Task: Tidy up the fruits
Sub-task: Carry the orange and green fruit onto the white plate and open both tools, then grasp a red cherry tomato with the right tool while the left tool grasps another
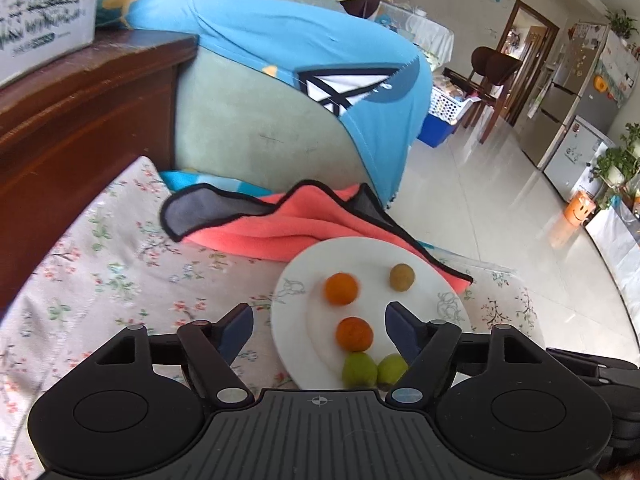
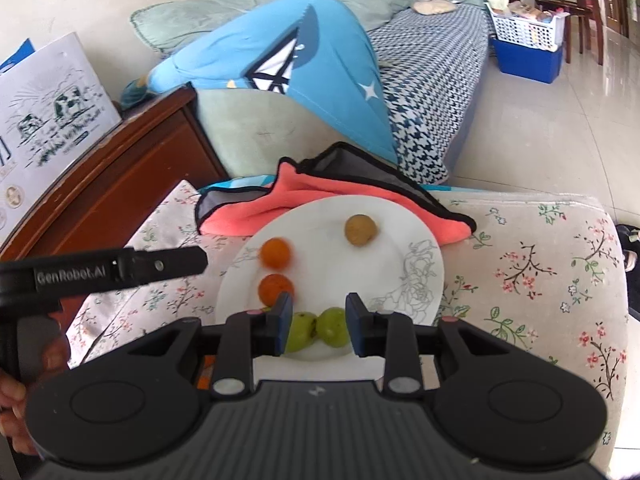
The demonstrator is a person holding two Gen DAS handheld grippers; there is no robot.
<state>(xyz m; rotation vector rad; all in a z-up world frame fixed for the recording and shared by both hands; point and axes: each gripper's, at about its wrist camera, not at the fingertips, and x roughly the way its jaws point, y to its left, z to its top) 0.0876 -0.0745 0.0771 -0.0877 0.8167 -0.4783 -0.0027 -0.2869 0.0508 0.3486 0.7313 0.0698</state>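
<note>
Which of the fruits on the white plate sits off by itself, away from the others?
The brownish-yellow fruit at the plate's far right side. The two orange fruits line up on the left, and the two green fruits touch at the near rim.

Coral towel [image 1: 280,232] on floral cushion [image 1: 120,280], blue blanket [image 1: 280,40] behind

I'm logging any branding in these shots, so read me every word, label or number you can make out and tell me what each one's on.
"GenRobot.AI": white lettering on the side of the left gripper, seen from the right wrist view.
Green print under the cow drawings on the white carton: too blurred to read.
Papers and stickers on the fridge: too small to read.
</note>
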